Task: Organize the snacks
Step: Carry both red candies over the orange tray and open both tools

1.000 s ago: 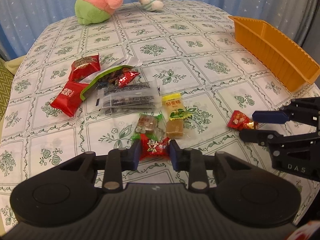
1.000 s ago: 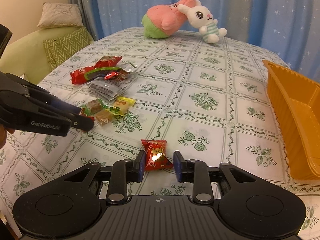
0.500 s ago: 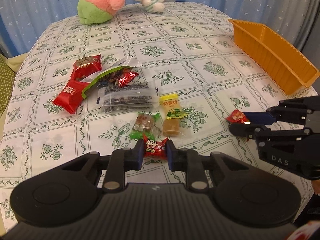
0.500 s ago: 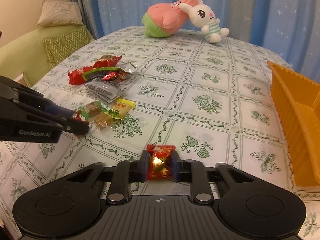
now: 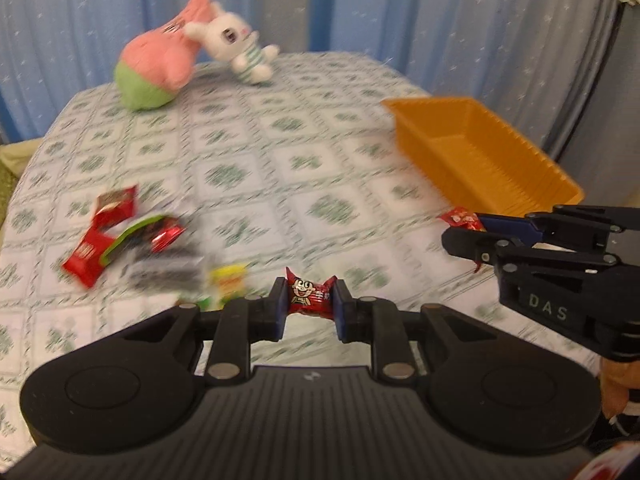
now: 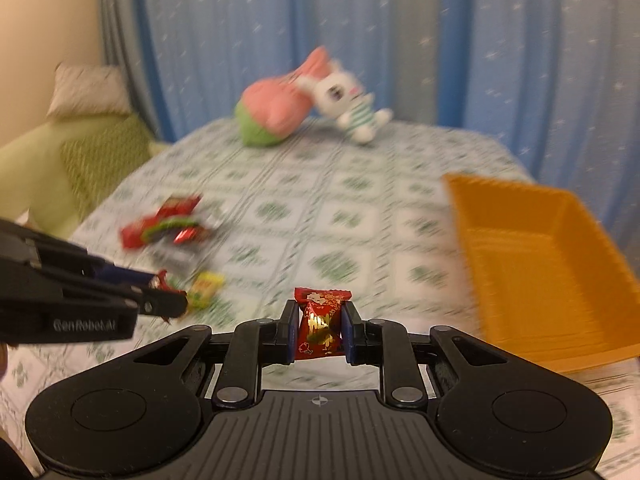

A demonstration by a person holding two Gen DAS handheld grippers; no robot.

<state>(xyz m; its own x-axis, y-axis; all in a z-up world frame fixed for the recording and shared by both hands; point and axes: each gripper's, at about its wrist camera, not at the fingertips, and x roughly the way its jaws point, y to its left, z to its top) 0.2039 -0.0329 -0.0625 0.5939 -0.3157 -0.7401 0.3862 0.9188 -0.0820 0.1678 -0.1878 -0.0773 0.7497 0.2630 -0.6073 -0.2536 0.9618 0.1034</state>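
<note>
My left gripper [image 5: 308, 300] is shut on a red candy with a cartoon face [image 5: 310, 296], held above the table. My right gripper [image 6: 320, 320] is shut on a red candy with gold print [image 6: 321, 324], also lifted off the cloth. The right gripper [image 5: 464, 226] shows at the right of the left wrist view, its candy [image 5: 460, 216] at its tips. An orange tray [image 5: 480, 152] stands at the right of the table, beyond both grippers. Other snacks stay in a pile at the left: red packets [image 5: 102, 232], a yellow sweet [image 5: 230, 280].
A pink and green plush [image 5: 156, 68] and a white bunny plush [image 5: 240, 52] lie at the far edge by the blue curtain. A green sofa with cushions [image 6: 80, 152] stands left of the table. The patterned tablecloth [image 5: 280, 160] covers the table.
Both grippers closed on their candies and lifted them off the table. Both views now look higher and further toward the curtain and tray.
</note>
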